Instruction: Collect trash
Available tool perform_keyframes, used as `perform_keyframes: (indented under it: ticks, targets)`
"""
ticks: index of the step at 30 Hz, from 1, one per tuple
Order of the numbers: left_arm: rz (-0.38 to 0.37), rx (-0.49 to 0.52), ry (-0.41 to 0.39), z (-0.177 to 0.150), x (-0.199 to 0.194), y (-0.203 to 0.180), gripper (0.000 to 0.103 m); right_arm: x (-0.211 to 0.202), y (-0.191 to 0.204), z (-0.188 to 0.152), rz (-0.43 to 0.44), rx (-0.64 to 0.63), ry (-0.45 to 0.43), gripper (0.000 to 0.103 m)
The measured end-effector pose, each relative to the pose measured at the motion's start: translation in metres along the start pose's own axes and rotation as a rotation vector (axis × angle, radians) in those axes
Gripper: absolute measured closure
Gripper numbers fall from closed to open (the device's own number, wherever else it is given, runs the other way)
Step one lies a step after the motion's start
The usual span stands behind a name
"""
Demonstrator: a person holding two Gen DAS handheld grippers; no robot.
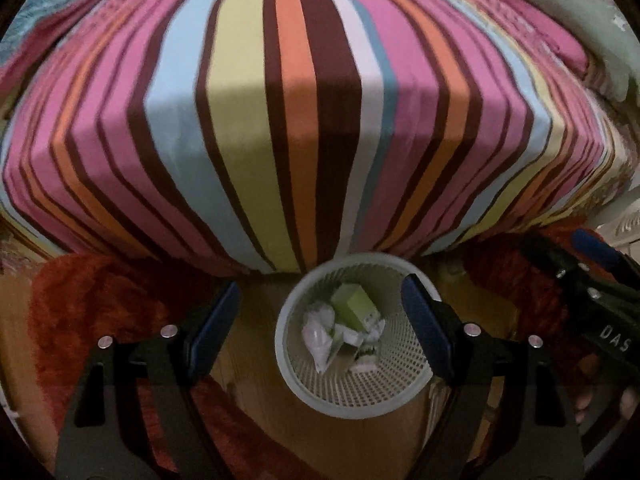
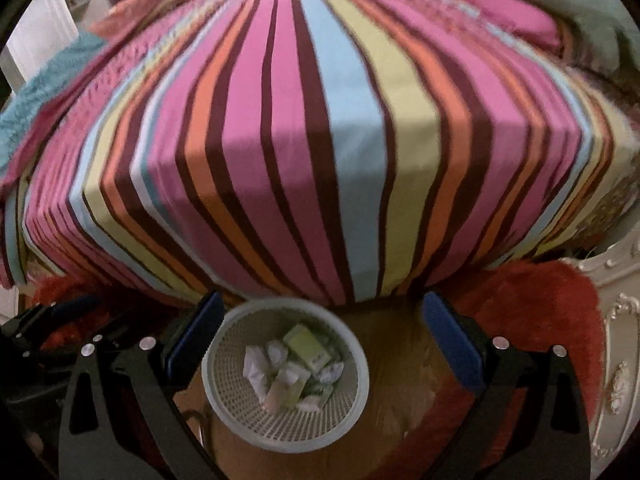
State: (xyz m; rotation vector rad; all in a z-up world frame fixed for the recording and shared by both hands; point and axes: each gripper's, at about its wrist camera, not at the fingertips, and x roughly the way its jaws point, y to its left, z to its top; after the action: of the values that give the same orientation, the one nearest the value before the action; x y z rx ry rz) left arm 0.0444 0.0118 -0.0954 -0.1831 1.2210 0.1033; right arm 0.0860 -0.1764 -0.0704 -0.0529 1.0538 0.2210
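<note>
A pale mesh waste basket (image 1: 404,394) (image 2: 224,392) stands on the wooden floor at the foot of the bed. It holds crumpled white paper (image 1: 318,334) (image 2: 258,368) and a light green box (image 1: 354,304) (image 2: 306,346). My left gripper (image 1: 322,320) hangs above the basket, open, with nothing between its blue pads (image 1: 426,320). My right gripper (image 2: 318,334) is open too and holds nothing, with the basket below and left of its middle. Part of the right gripper (image 1: 600,292) shows at the right edge of the left wrist view, and part of the left gripper (image 2: 48,320) at the left edge of the right wrist view.
A bed with a striped sheet (image 1: 312,120) (image 2: 320,140) fills the upper part of both views. A red shaggy rug (image 1: 92,300) (image 2: 532,312) lies on the floor around the basket. White carved furniture (image 2: 616,340) stands at the right.
</note>
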Motion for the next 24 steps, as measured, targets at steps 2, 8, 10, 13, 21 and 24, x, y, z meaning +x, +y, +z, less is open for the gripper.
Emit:
perform_keyframes:
  ticks: [2, 8, 10, 13, 21, 24]
  targets:
    - [0.003, -0.005, -0.033, 0.002, -0.011, 0.002, 0.023, -0.010, -0.003, 0.002, 0.001, 0.008, -0.033, 0.008]
    - [0.016, -0.009, -0.131, 0.007, -0.044, 0.002, 0.022, -0.031, -0.007, 0.005, -0.008, 0.015, -0.093, 0.008]
    - [0.019, -0.007, -0.158, 0.008, -0.054, 0.001, 0.022, -0.038, -0.006, 0.005, -0.010, 0.016, -0.112, 0.008]
    - [0.021, -0.001, -0.198, 0.009, -0.068, -0.001, 0.023, -0.051, -0.006, 0.007, -0.017, 0.022, -0.152, 0.008]
    - [0.041, 0.021, -0.286, 0.009, -0.096, -0.007, 0.022, -0.083, 0.004, 0.013, -0.016, -0.006, -0.243, 0.008]
    - [0.040, 0.019, -0.304, 0.010, -0.105, -0.006, 0.023, -0.087, 0.008, 0.014, -0.014, -0.023, -0.252, 0.008]
